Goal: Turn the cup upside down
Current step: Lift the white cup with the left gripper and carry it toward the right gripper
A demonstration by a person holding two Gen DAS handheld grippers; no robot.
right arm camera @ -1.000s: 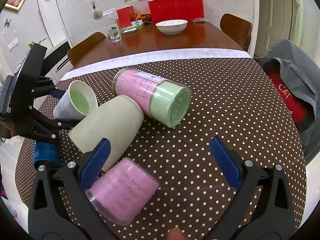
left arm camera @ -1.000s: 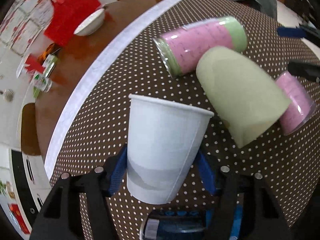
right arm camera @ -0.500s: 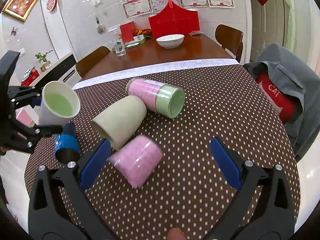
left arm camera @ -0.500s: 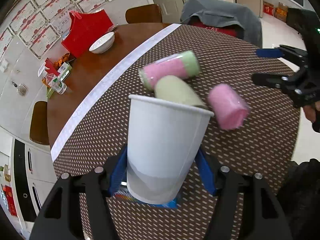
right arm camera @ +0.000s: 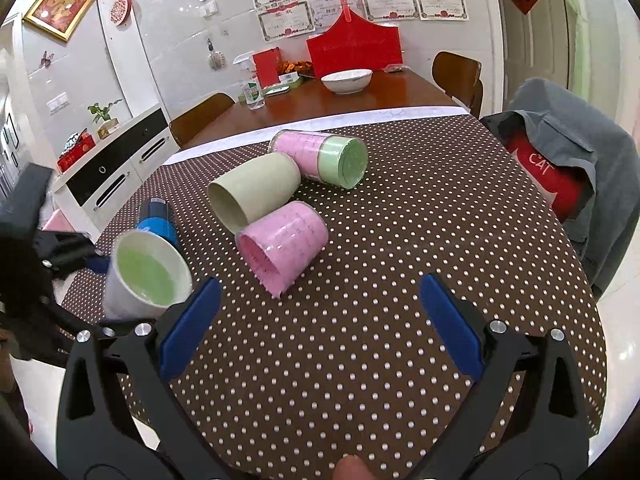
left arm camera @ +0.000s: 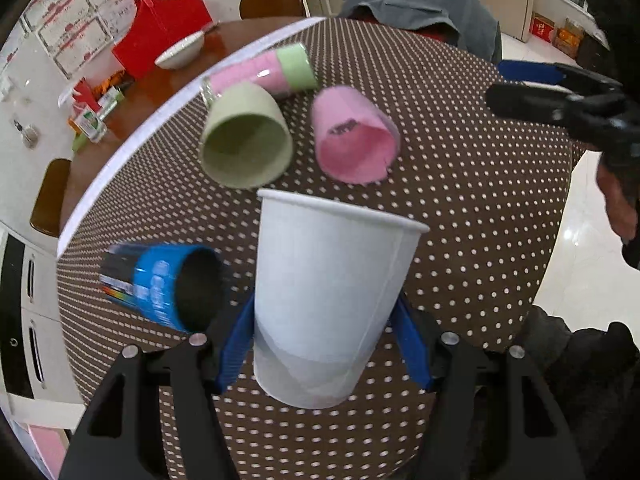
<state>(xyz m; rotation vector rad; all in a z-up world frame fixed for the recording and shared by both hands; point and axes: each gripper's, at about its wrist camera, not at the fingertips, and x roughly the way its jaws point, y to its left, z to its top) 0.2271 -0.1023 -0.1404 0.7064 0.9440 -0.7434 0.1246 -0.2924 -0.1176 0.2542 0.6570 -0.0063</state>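
White paper cup clamped in the left gripper, held above the dotted cloth, not yet turned over.

The left gripper (left arm camera: 324, 344) pinches the white paper cup with a green lining (left arm camera: 332, 300) low on its wall, long axis along the fingers, rim pointing away. The right gripper (right arm camera: 320, 320) is spread wide and empty, well apart. Beyond lie a blue can (left arm camera: 168, 288), an olive cup (left arm camera: 244, 136) and a pink cup (left arm camera: 352, 140) on the brown polka-dot tablecloth (left arm camera: 460, 200).
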